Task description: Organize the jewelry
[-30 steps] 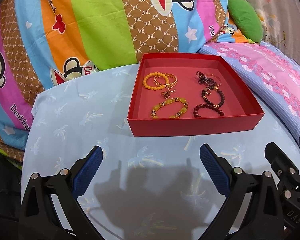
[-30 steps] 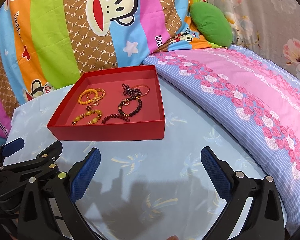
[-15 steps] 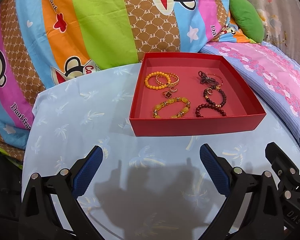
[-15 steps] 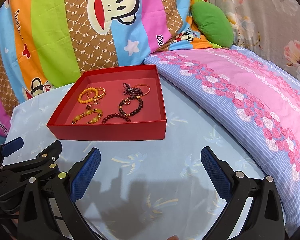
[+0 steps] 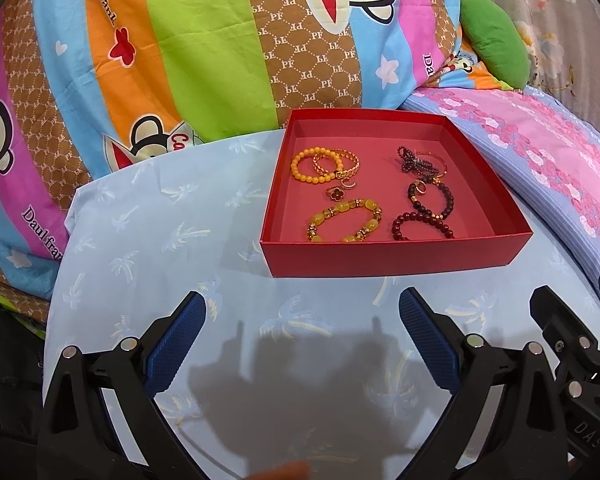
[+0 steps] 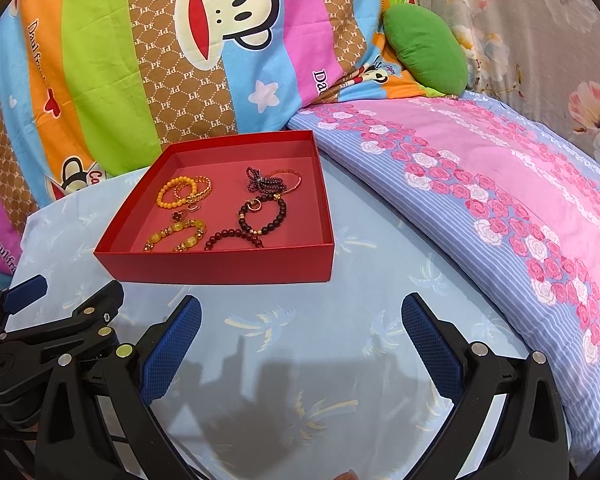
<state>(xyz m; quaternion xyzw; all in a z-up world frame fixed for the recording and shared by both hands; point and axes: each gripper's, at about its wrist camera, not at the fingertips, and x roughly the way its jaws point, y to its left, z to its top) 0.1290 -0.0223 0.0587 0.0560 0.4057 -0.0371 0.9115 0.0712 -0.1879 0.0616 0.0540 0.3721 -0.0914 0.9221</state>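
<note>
Red cardboard box (image 5: 388,256) of bead bracelets looks a bit nearer than before. The left gripper (image 5: 302,336) and right gripper (image 6: 300,338) stay wide open, holding nothing.

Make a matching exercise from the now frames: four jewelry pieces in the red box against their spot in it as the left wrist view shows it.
1 orange bead bracelet
2 yellow bead bracelet
3 dark red bead bracelet
4 dark bow-shaped piece

A near right
B far left
C far right
D near left

Pairs: 1-B, 2-D, 3-A, 4-C
</note>
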